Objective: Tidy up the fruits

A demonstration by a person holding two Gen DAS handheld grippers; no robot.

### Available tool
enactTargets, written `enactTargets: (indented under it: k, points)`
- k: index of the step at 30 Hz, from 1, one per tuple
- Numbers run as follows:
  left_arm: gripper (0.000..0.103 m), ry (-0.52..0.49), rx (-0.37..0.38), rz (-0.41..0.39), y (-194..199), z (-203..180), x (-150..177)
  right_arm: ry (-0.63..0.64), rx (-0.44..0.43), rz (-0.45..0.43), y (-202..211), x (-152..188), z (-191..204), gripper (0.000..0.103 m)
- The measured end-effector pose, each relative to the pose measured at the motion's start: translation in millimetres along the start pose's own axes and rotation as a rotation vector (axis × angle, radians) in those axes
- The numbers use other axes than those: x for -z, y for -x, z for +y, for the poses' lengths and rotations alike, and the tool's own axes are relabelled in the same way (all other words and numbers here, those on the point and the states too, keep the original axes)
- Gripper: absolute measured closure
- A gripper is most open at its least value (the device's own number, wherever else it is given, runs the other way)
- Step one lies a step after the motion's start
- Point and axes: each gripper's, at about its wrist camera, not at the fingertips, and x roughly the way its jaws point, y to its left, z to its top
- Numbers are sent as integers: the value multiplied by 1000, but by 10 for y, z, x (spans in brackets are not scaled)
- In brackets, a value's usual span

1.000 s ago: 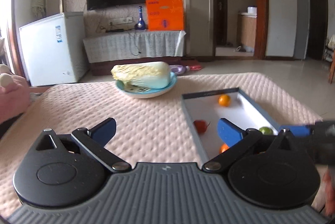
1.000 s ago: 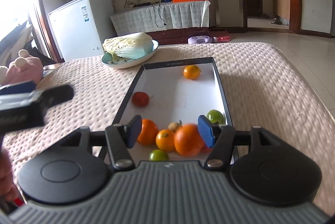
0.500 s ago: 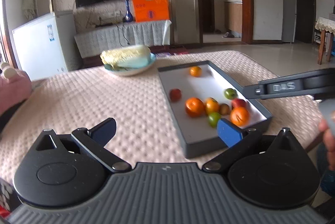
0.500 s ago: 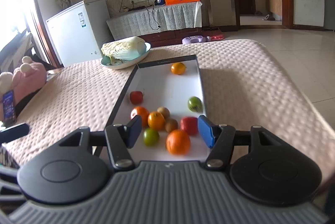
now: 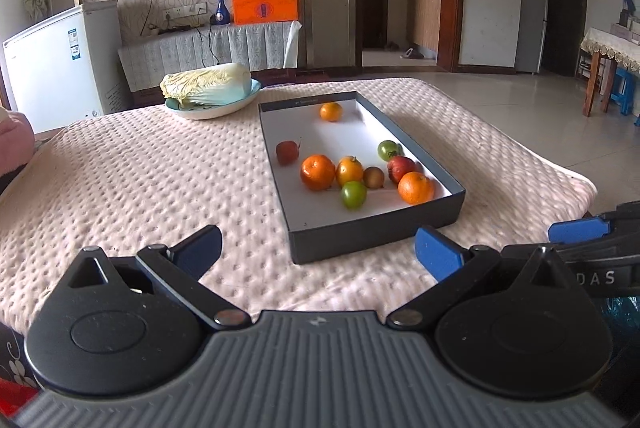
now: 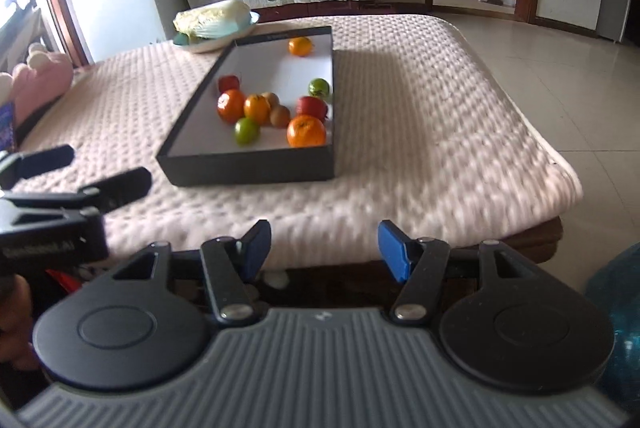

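I hold both grippers low at the near edge of a bed covered in a pale pink quilted blanket (image 5: 132, 179), each angled downward toward it. My left gripper (image 5: 318, 246) has its blue-padded fingers spread wide with nothing between them. My right gripper (image 6: 319, 246) has its fingers apart at a middling width, also holding nothing, poised over the near edge of the blanket. In the right wrist view my left gripper shows at the far left, just beside the right one.

A shallow dark box (image 5: 372, 232) with a white floor lies ahead on the blanket, its near wall facing me. Inside it the fruits (image 5: 352, 175) sit loosely: oranges, two green ones, red ones and small brown ones clustered toward the near end, one orange (image 5: 331, 111) alone at the far end. Both grippers are apart from the box.

Beyond the box's far left corner, a cabbage (image 5: 204, 85) rests in a light blue bowl (image 5: 224, 109). Nothing lies between my grippers and the box.
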Motion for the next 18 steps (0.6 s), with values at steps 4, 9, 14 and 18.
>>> enactTargets:
  k: [4, 9, 14, 18]
  points:
    - [0, 1, -3, 13, -34, 7, -6, -31, 1, -5, -6, 24, -98, 41]
    - [0, 2, -13, 24, -74, 23, -8, -25, 0, 4, -76, 2, -74, 41]
    - [0, 5, -13, 18, -75, 32, -9, -1, -12, 15, -121, 2, 4, 41]
    - [0, 9, -11, 18, -86, 43, -26, 6, -7, 21, -138, 3, 18, 41]
